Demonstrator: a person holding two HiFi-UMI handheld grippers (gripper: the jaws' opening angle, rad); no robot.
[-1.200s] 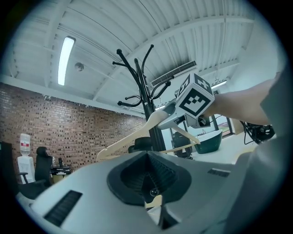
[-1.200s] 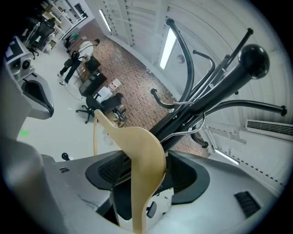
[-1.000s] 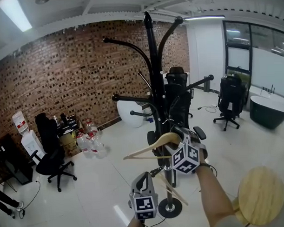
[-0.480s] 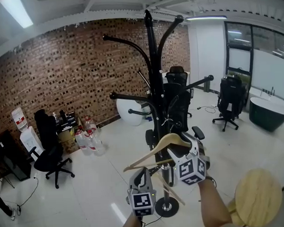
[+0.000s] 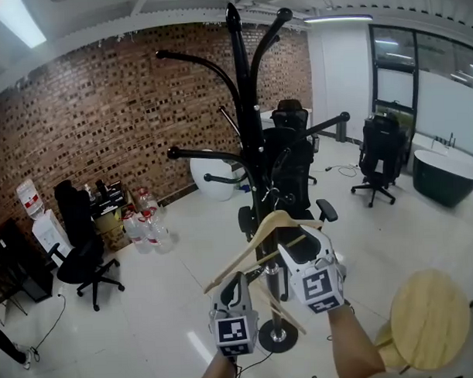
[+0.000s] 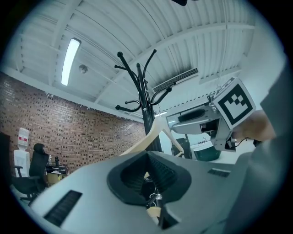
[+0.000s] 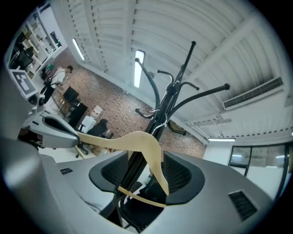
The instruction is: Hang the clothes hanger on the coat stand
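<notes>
While the left gripper point(image 6: 149, 179) clamps its low end, the clothes hanger point(image 5: 240, 252) slants up toward the coat stand point(image 5: 245, 106), passing between the right gripper's point(image 7: 149, 176) parted jaws, which have just been closing.

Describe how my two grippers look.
Both the left gripper and right gripper have pale grey plastic shells with black ribbed pads. Each carries a white cube printed with black square markers. No sleeves show on the forearms.

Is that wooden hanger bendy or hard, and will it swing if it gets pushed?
Probably hard: the hanger looks like solid wood, and its arms stick out without drooping. Likely light, since it is thin. Hung on the coat stand, it would probably swing when nudged.
</notes>
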